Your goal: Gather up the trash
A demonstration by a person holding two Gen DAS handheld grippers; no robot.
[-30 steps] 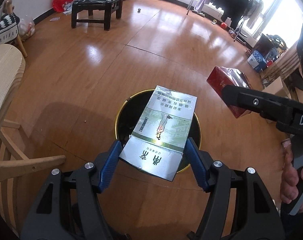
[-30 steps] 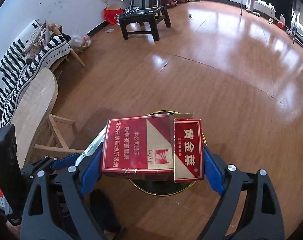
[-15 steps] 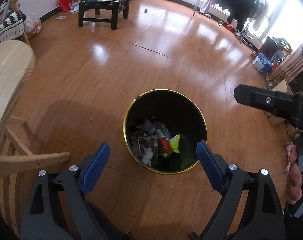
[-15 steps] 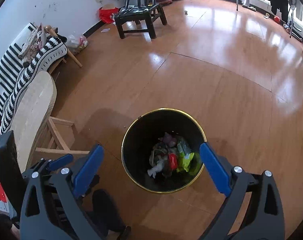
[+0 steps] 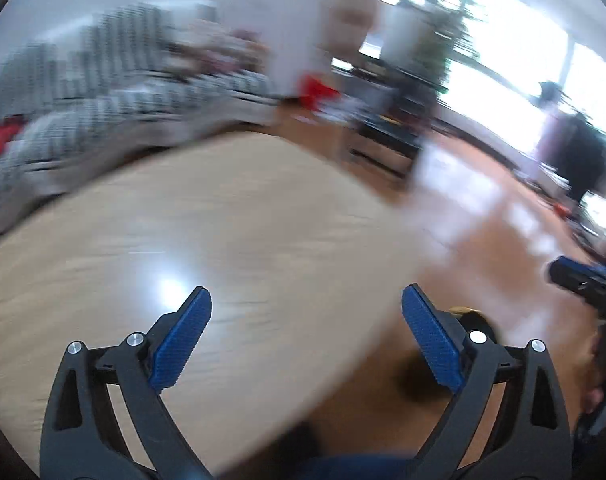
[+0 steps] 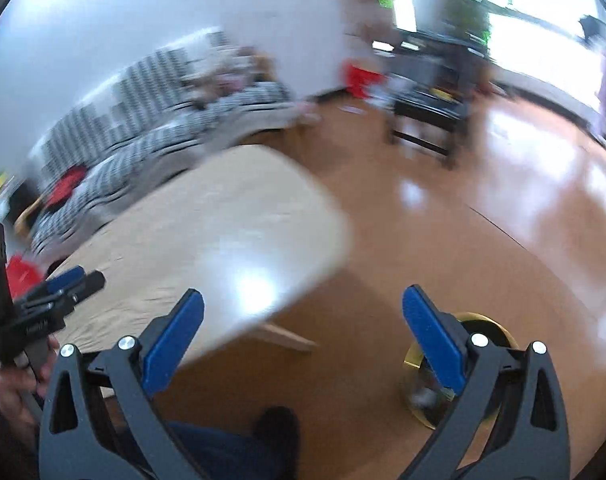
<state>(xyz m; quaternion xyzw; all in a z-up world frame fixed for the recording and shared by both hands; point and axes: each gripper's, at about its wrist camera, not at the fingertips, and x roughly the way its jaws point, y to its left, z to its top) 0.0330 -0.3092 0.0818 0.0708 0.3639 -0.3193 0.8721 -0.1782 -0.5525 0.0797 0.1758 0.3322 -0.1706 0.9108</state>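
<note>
I am looking along the left gripper (image 5: 306, 310) and its blue pads (image 5: 181, 342) are standing wide apart with nothing between them; its jaws have just been opening. The right gripper (image 6: 303, 308) is gaping just as wide and empty, its jaws also having just been opening. Below the right gripper's right finger, the gold-rimmed trash bin (image 6: 479, 320) is sitting on the wooden floor (image 6: 443, 248), with a few bits of litter showing blurred inside. In the left view only a sliver of its rim is peeking out behind the right finger. The pale wooden table (image 5: 223, 220) is filling the middle ground under the left gripper. Farther off I am making out a striped sofa (image 6: 151, 140), a dark chair (image 6: 427, 116) and bright windows (image 5: 503, 40), all smeared by motion blur.
</note>
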